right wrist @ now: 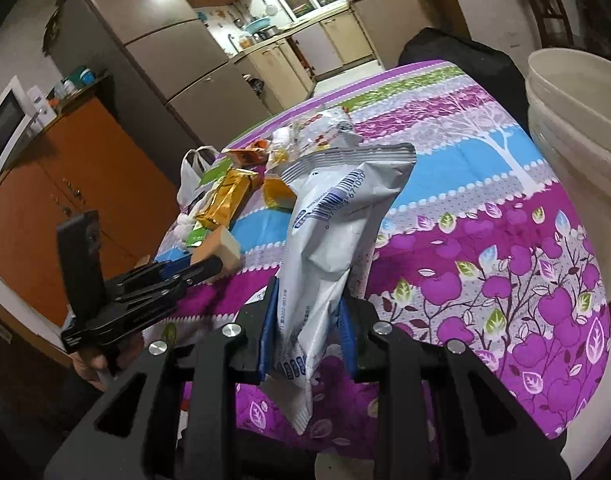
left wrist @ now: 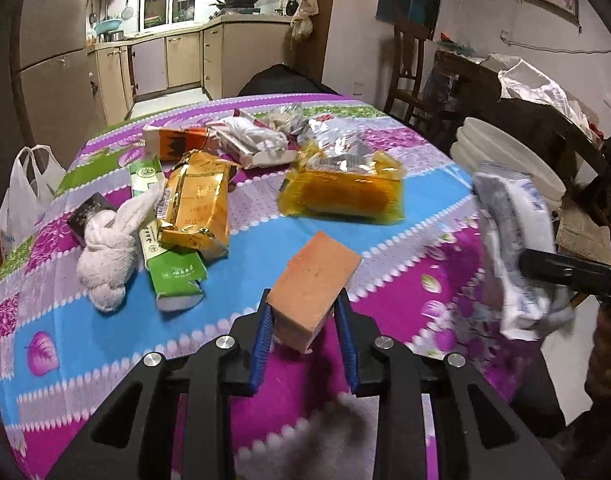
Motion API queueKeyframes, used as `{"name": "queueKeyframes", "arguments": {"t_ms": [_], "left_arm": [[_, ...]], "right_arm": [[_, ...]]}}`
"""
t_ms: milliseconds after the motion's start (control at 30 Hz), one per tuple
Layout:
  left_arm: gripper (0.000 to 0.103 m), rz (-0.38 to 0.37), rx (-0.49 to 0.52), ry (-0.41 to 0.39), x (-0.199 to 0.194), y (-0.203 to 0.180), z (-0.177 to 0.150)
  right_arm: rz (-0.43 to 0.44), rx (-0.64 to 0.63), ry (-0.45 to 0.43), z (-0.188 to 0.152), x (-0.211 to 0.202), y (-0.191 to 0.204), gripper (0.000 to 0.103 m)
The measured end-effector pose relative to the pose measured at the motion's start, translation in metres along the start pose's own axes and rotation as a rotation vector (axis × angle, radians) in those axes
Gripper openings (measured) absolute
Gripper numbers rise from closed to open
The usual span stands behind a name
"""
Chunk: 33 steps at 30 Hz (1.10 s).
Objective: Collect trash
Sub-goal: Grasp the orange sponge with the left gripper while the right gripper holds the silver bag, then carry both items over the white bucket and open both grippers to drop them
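Nearest the lens, an orange block [left wrist: 315,280] is gripped between the blue pads of the left gripper [left wrist: 305,334] and is held clear of the tablecloth [left wrist: 405,216]. A white wrapper [right wrist: 329,264] is clamped in the closed right gripper [right wrist: 307,332], hanging past the pads on both sides. More trash is left on the cloth farther back: a gold packet [left wrist: 197,208], a green box [left wrist: 173,268], a yellow pouch [left wrist: 341,196], a knotted white cloth [left wrist: 107,256]. A white bucket [right wrist: 577,120] is seen at the table's right edge. Only the block's near end is caught, so a slip is judged possible if the wrist is tilted; the limp wrapper could snag on the bucket rim.
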<state>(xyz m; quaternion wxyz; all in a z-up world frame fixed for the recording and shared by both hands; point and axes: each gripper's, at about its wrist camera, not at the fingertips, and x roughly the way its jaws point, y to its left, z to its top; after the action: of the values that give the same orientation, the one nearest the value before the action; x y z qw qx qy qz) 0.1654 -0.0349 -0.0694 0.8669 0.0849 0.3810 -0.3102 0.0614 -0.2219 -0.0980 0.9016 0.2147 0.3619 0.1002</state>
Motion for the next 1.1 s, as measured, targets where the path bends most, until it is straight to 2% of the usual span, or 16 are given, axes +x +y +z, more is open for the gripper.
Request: {"name": "queueKeyframes", "arguments": {"t_ms": [200,367,467,567,633,700,767,933,1100], "left_arm": [[0.031,0.016,0.014,-0.047,-0.024,-0.022,0.019],[0.031,-0.024,0.077,-0.097,-0.03,-0.056,0.055],[0.031,-0.081,0.126,-0.117,-0.026,-0.085,0.085],[0.031,-0.133,0.188,-0.14,-0.017,-0.124,0.121],[0.031,-0.177,0.236,-0.148,-0.008,-0.158,0.148],[0.031,-0.216,0.277,-0.142,0.004,-0.188,0.171],[0.031,-0.245,0.309,-0.132,0.017,-0.217,0.193],[0.031,-0.319,0.389,-0.084,0.054,-0.289,0.247],[0.031,-0.356,0.459,-0.012,0.098,-0.342,0.287]], "right_arm": [[-0.02,-0.071,-0.007,0.006,-0.011,0.011,0.026],[-0.034,-0.117,-0.035,0.024,-0.04,0.015,0.026],[-0.046,-0.126,-0.092,0.045,-0.073,0.009,0.026],[-0.111,-0.126,-0.181,0.073,-0.117,-0.004,0.026],[-0.201,-0.115,-0.236,0.095,-0.151,-0.02,0.026],[-0.285,-0.108,-0.25,0.113,-0.174,-0.035,0.026],[-0.343,-0.085,-0.235,0.129,-0.19,-0.052,0.026],[-0.485,0.004,-0.103,0.169,-0.208,-0.111,0.026],[-0.528,0.092,0.061,0.193,-0.19,-0.162,0.026]]}}
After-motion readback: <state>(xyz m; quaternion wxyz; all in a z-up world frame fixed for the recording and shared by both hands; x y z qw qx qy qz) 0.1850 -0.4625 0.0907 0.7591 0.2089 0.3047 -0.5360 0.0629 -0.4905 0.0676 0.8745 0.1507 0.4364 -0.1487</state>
